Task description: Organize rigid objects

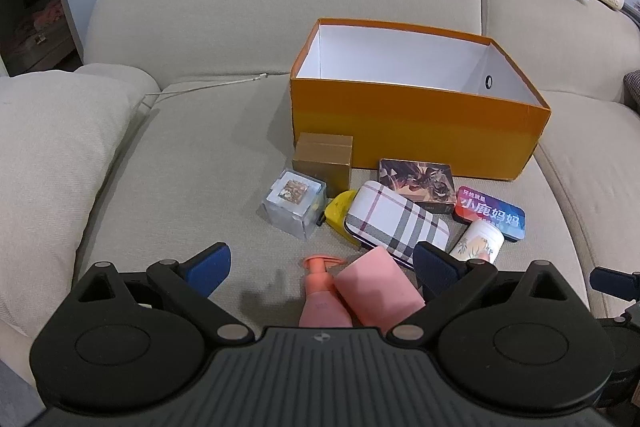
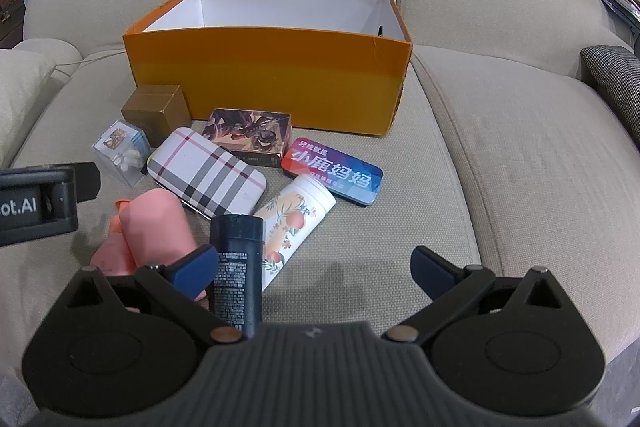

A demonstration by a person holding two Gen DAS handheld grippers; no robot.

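**Nothing boxed yet – all items out on the sofa**

Sofa seat cushion [image 2: 500, 147] carries everything. Orange box [image 2: 272, 75] sits toward the backrest, open top; the white interior that shows looks bare, though the near wall hides the floor, so can't be sure. Judged progress: approx. zero, whole pile left to move.

Items lie in a cluster just in front of the box, largest to smallest: plaid case [image 2: 206, 173], partly over the yellow object [image 1: 340, 207]; art-print card box [image 2: 250, 131]; gold box [image 2: 158, 111], close by the orange wall; pink pouch [image 2: 156, 227] w/ pink pump bottle [image 1: 320, 295] beside it; blue-red tin [image 2: 334, 175]; floral tube [image 2: 294, 227]; dark bottle [image 2: 238, 267]; clear cube [image 1: 292, 203].

Left gripper [image 1: 322, 267] hovers over the pink items, jaws wide apart, holding nothing. Right gripper [image 2: 316, 267] likewise spread and holding nothing, dark bottle next to its left finger.
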